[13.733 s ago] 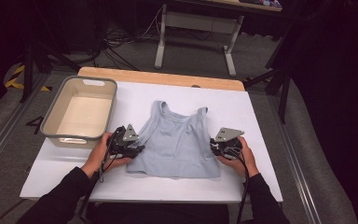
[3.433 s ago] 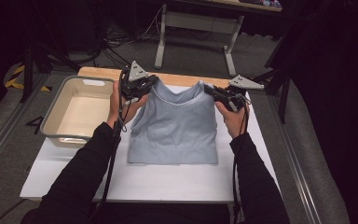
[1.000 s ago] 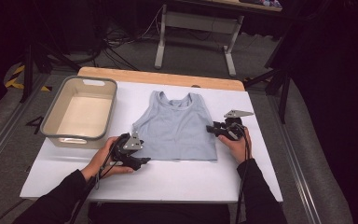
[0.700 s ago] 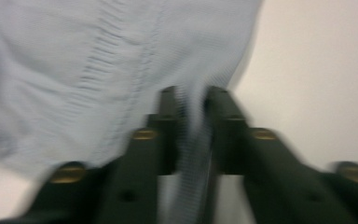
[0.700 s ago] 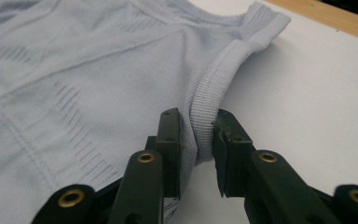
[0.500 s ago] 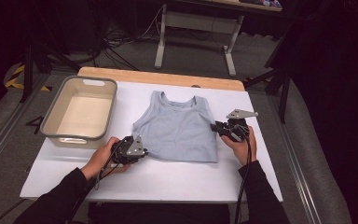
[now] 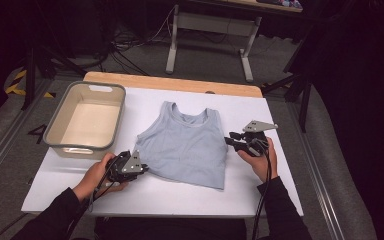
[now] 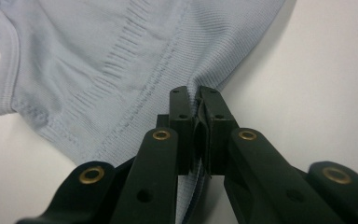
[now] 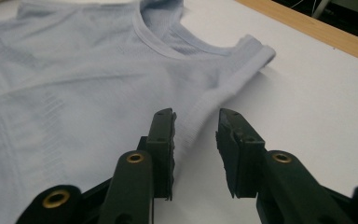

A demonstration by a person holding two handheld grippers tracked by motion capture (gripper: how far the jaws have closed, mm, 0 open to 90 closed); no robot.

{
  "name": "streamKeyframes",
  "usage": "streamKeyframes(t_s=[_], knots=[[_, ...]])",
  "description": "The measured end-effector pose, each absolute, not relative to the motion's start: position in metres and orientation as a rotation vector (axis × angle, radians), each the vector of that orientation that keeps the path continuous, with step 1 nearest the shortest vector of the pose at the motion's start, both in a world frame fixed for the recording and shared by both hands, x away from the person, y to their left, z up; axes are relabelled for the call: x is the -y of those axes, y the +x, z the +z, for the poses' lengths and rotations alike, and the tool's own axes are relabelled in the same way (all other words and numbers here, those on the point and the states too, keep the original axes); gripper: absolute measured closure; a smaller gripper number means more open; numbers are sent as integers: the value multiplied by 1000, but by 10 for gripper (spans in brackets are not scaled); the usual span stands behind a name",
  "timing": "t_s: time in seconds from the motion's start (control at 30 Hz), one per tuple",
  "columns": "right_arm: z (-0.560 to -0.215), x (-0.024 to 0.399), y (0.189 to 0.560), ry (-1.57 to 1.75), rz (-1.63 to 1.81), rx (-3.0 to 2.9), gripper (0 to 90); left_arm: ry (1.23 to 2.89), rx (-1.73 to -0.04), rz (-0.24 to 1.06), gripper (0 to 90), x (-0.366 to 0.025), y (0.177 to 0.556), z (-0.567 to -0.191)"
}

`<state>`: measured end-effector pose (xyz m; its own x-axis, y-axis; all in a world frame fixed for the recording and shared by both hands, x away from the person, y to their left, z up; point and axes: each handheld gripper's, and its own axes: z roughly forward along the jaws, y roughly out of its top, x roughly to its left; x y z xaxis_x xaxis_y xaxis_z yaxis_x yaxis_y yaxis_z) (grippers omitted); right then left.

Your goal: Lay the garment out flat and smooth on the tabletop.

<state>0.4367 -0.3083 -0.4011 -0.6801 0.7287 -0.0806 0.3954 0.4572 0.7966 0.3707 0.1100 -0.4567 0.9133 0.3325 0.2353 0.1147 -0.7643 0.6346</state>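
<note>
Looking down from the high view, a pale blue tank top [image 7: 187,145] lies flat on the white table [image 7: 280,125], neckline toward the far edge, with a beige bin [image 7: 86,119] well apart to its left. The left gripper [image 7: 139,169] sits at the garment's lower left corner, and the right gripper [image 7: 230,141] hangs just beside the right side edge, below the armhole. A likely risk from here is uneven handling: one corner is clamped while the other side is not, so any pull from the left could drag the top askew and wrinkle it.

In the left gripper view, the jaws are pressed together on a pinch of the tank top's hem, the ribbed fabric bunching up between the pads. They have just been closing, and the cloth is caught between them. The bite looks narrow and close to the edge, so a sharp lift might let the hem slip out.

In the right gripper view, the jaws stand partly apart, having just been opening, with the folded side edge of the tank top running up between them; the left pad seems to brush the fabric, but nothing is pinched. If they close from here they may catch only the top layer.
</note>
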Motion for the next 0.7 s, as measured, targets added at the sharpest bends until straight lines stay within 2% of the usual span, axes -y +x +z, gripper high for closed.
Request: streamKeyframes(t_s=[0.27, 0.47, 0.6, 0.67, 0.7], knots=[[-422, 324, 429, 790, 963, -2471, 663, 2408, -332, 421, 847, -114, 372, -459], [-431, 314, 425, 664, 901, -2595, 589, 2406, -350, 411, 844, -114, 372, -459], [-436, 304, 427, 608, 848, -2586, 611, 2405, -349, 410, 843, -114, 372, -459], [-437, 302, 427, 587, 844, -2584, 717, 2405, -351, 410, 843, -114, 372, -459], [-437, 301, 427, 574, 838, -2579, 739, 2405, -350, 410, 843, -114, 372, -459]])
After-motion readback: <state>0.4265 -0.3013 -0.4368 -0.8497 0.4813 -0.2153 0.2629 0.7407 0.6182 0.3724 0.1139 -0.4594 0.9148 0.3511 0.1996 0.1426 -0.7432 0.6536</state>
